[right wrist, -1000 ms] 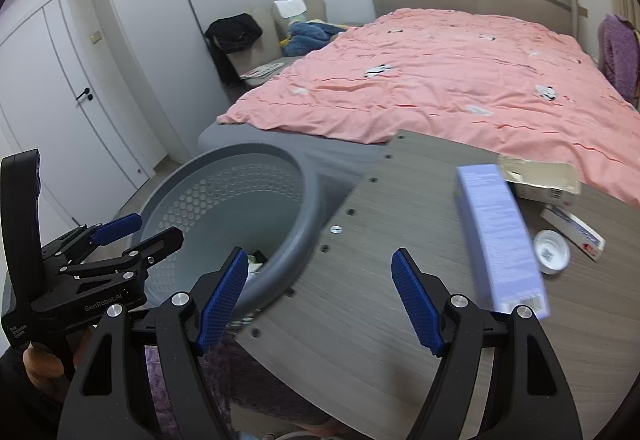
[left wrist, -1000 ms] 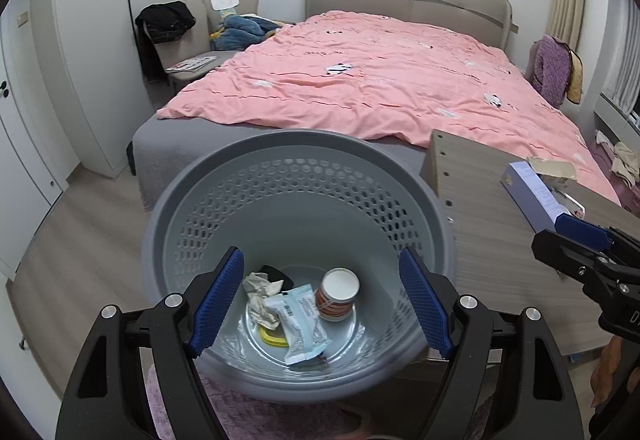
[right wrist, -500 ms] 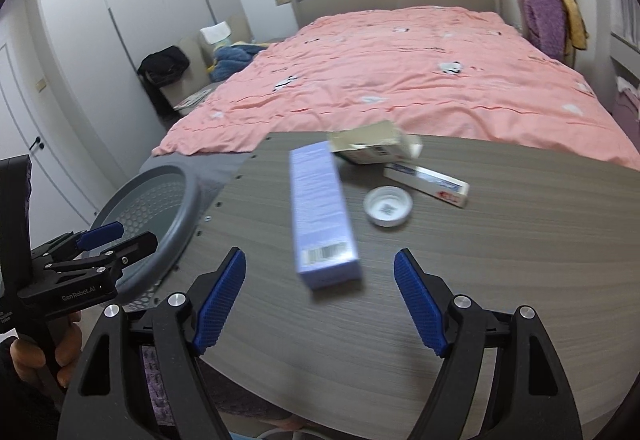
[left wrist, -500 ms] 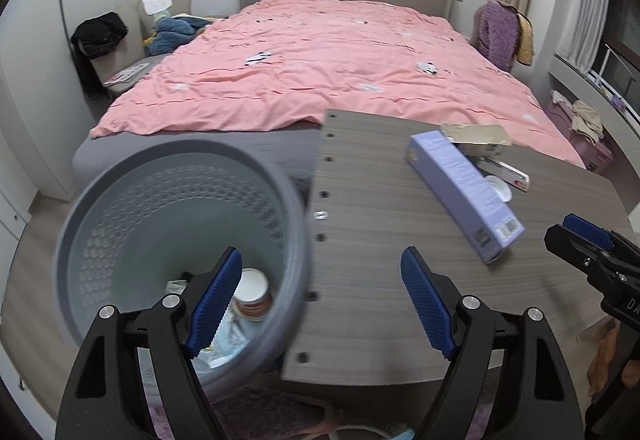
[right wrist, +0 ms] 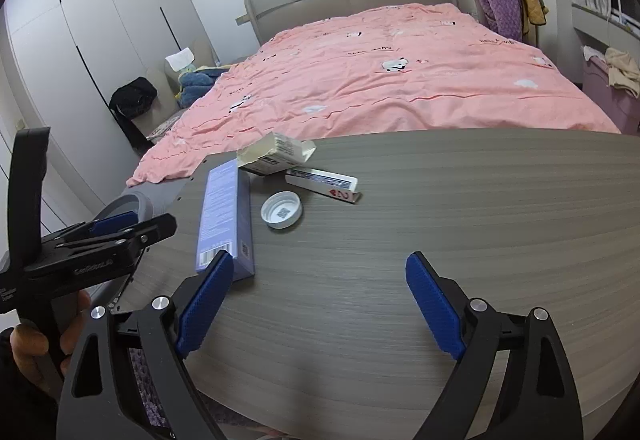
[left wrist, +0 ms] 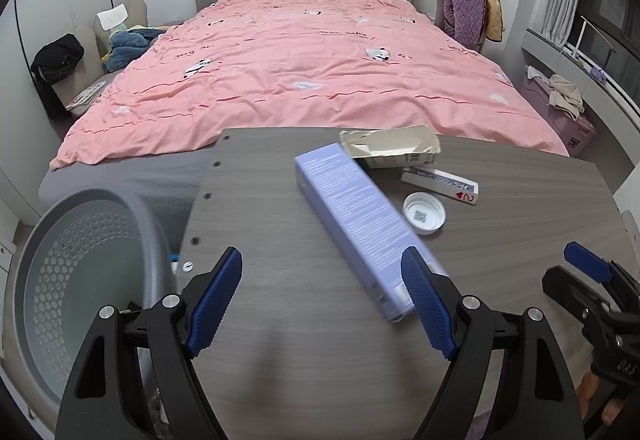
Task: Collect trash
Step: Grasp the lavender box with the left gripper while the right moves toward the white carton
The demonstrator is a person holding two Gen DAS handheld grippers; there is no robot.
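Note:
On the grey wooden table point(left wrist: 280, 340) lie a long lilac box point(left wrist: 360, 224) point(right wrist: 226, 207), a torn cardboard box point(left wrist: 388, 145) point(right wrist: 276, 155), a flat white carton point(left wrist: 440, 183) point(right wrist: 324, 181) and a white lid point(left wrist: 424, 213) point(right wrist: 282, 209). The grey perforated bin point(left wrist: 80, 272) point(right wrist: 128, 203) stands off the table's left end. My left gripper point(left wrist: 320, 264) hangs open over the table, and the lilac box's near end shows just inside its right finger, untouched. My right gripper point(right wrist: 320, 264) has its jaws opening over bare table, with nothing between them.
Behind the table is a bed with a pink duvet point(left wrist: 312, 59). A chair draped in purple cloth point(left wrist: 464, 11) stands at the back right, and an armchair with clothes point(left wrist: 120, 39) by the wardrobe on the left. A person's hand point(right wrist: 36, 340) holds the left gripper.
Both views have swung right, from the bin to the table. The bin, once centred under my left gripper, now sits at the left edge. The right jaws have widened.

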